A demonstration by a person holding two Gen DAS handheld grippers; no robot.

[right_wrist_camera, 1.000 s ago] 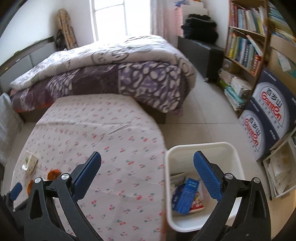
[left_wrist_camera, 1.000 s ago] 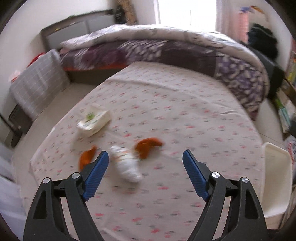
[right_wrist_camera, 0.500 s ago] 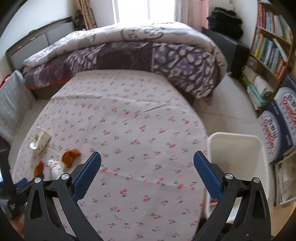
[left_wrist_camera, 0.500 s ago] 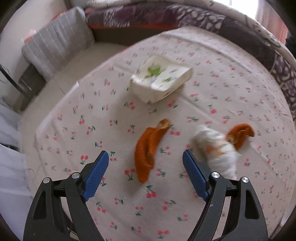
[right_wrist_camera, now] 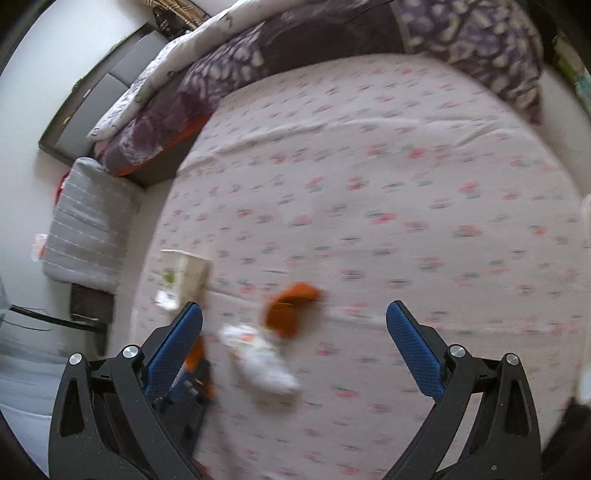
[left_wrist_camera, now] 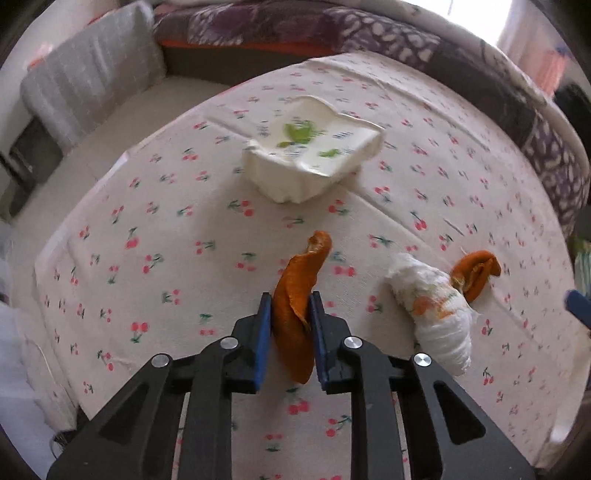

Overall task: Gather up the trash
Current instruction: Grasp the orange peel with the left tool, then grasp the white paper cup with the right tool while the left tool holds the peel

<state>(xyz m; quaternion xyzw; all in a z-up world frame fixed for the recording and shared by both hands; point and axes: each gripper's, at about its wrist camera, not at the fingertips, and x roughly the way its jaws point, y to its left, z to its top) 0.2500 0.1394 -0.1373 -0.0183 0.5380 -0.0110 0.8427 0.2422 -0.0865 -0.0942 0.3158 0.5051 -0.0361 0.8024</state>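
My left gripper (left_wrist_camera: 290,306) is shut on a long orange peel (left_wrist_camera: 299,295) that lies on the cherry-print sheet (left_wrist_camera: 147,229); its blue pads (left_wrist_camera: 264,332) press both sides. To the right lie a crumpled white tissue wad (left_wrist_camera: 432,310) and a second orange peel (left_wrist_camera: 476,271). A white tissue pack (left_wrist_camera: 314,155) sits farther back. My right gripper (right_wrist_camera: 293,328) hovers open above the tissue wad (right_wrist_camera: 258,354) and the second peel (right_wrist_camera: 291,306). The left gripper (right_wrist_camera: 195,373) shows at its lower left with the first peel (right_wrist_camera: 195,354).
A purple patterned quilt (left_wrist_camera: 332,29) is bunched along the far side of the bed. A grey striped pillow (left_wrist_camera: 88,74) leans at the left beside the bed. A white bin's rim (right_wrist_camera: 585,221) shows at the right edge.
My left gripper sank over the long orange peel and closed on it. My right gripper swung left from the white bin across the bed, to above the tissue wad and second peel.
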